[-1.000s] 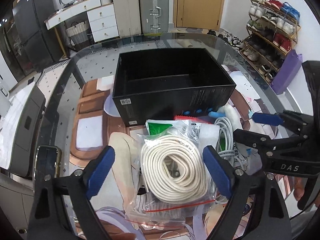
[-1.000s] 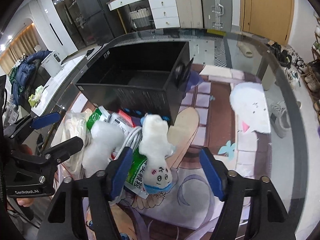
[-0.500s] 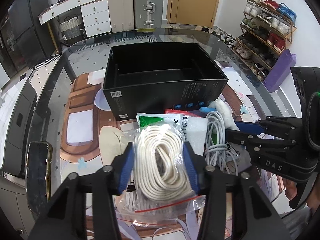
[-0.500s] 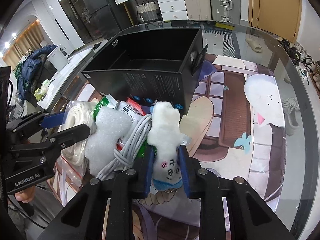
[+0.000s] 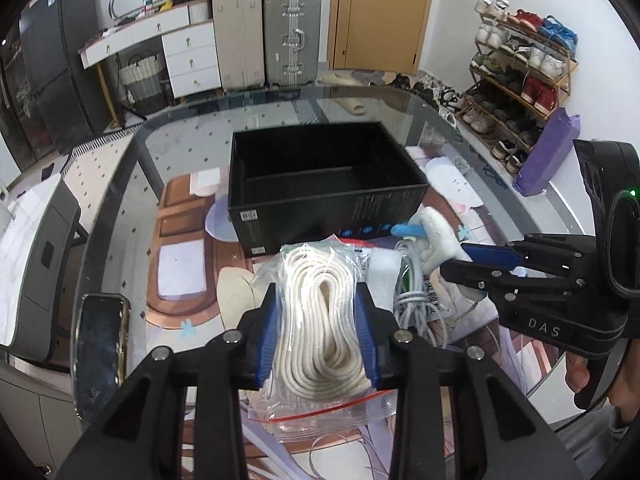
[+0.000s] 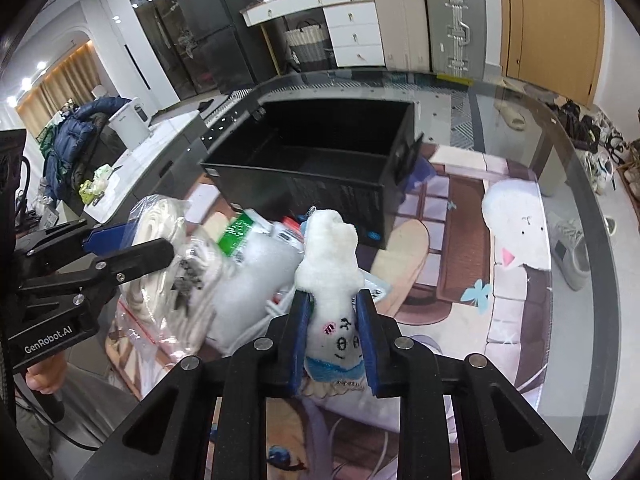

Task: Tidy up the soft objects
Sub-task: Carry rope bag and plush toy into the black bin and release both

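The left gripper [image 5: 318,334] clamps the clear bag of coiled white rope [image 5: 322,320]; the right gripper [image 6: 331,338] pinches a small white plush doll [image 6: 330,276]. The open black rectangular box [image 5: 320,184] sits just beyond both, straight ahead.

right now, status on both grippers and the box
Left gripper shut on bagged rope. Right gripper shut on white plush. Black box open ahead, path unobstructed.
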Motion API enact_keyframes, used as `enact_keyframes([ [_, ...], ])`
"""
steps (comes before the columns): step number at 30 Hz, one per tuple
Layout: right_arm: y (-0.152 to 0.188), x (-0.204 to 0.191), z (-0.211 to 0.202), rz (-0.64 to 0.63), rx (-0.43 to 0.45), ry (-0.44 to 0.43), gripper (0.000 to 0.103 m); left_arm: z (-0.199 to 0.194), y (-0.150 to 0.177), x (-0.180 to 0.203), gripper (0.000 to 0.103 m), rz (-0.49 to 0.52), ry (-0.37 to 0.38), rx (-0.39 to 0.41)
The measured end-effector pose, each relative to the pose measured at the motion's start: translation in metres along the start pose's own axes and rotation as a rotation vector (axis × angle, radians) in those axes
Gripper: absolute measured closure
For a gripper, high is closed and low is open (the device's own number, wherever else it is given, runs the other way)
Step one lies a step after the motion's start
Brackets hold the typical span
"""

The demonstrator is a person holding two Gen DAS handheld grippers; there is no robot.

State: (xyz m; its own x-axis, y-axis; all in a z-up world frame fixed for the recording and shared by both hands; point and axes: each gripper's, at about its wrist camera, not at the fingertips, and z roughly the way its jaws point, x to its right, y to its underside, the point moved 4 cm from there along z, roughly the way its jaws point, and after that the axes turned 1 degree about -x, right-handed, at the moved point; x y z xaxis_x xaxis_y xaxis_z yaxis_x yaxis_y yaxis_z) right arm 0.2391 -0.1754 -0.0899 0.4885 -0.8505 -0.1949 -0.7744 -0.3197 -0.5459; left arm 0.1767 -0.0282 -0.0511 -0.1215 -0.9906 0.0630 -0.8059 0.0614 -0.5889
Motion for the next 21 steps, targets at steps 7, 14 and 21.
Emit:
enact_keyframes([
  [7,-0.009,-0.029,-0.036,-0.037,0.100,0.004,0.079,-0.021,-0.011,0.004,0.069,0.024,0.003,0.059],
  [14,-0.036,-0.050,-0.067,-0.078,0.216,0.058,0.079,-0.034,-0.038,-0.001,0.069,0.013,0.011,0.126],
  [21,-0.068,-0.052,-0.069,-0.068,0.283,0.103,0.079,-0.024,-0.064,-0.014,0.069,-0.024,-0.003,0.171],
])
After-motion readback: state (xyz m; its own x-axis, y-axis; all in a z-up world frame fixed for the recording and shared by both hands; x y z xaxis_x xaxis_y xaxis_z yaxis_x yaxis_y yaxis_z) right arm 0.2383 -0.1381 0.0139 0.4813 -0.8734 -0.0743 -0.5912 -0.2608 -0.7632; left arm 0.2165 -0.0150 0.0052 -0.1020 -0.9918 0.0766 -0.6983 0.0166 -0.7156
